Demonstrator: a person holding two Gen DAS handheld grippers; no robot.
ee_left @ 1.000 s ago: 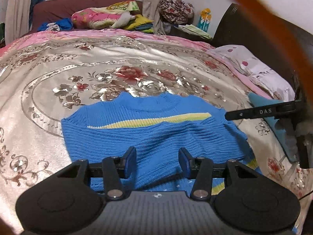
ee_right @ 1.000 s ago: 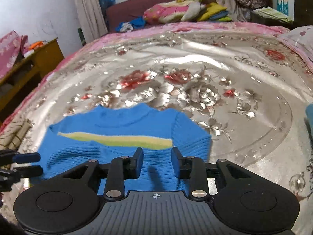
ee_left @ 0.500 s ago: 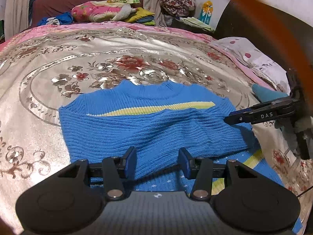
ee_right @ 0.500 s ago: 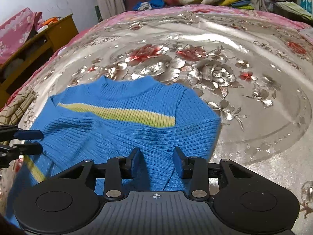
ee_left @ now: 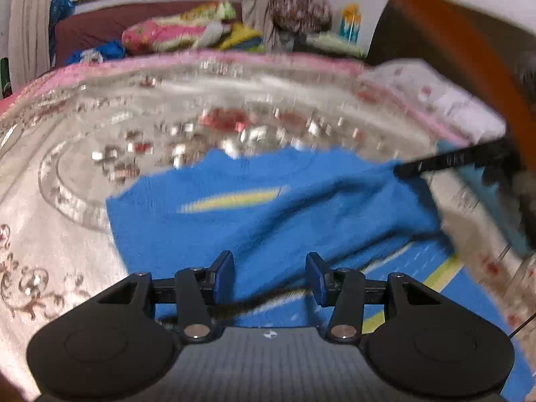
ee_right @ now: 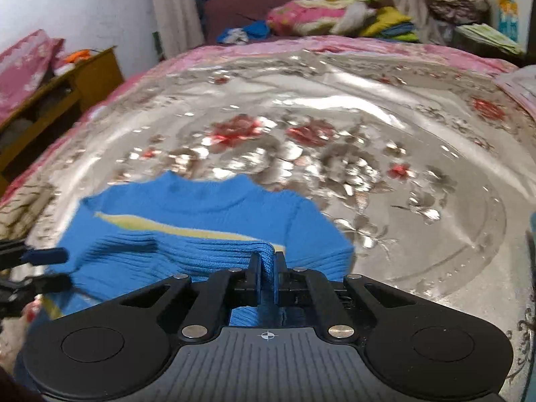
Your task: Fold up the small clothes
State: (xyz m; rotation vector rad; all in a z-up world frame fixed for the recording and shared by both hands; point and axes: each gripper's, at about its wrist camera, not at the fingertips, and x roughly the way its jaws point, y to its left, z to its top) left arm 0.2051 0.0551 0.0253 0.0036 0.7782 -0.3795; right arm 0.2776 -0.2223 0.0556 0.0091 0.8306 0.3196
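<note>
A small blue knit sweater (ee_left: 268, 207) with a yellow stripe lies partly folded on the floral bedspread (ee_left: 67, 234). The left wrist view is blurred. My left gripper (ee_left: 269, 274) stands open just over the sweater's near part, with nothing pinched between its blue pads. My right gripper (ee_right: 266, 268) is shut on a raised fold of the sweater (ee_right: 207, 207) at its near right side. Its black fingers (ee_left: 452, 160) reach in from the right in the left wrist view. The left gripper's fingers (ee_right: 43, 256) show at the left edge of the right wrist view.
Pillows and folded bedding (ee_right: 321, 13) are piled at the headboard. A wooden cabinet (ee_right: 67, 83) stands left of the bed. A spotted pillow (ee_left: 435, 90) and a teal cloth (ee_left: 502, 207) lie at the right. An orange strap (ee_left: 469, 50) crosses the upper right.
My right gripper has shut on the sweater's edge, which now stands up as a ridge between the pads. The left gripper stays open, and its view has tilted up and blurred.
</note>
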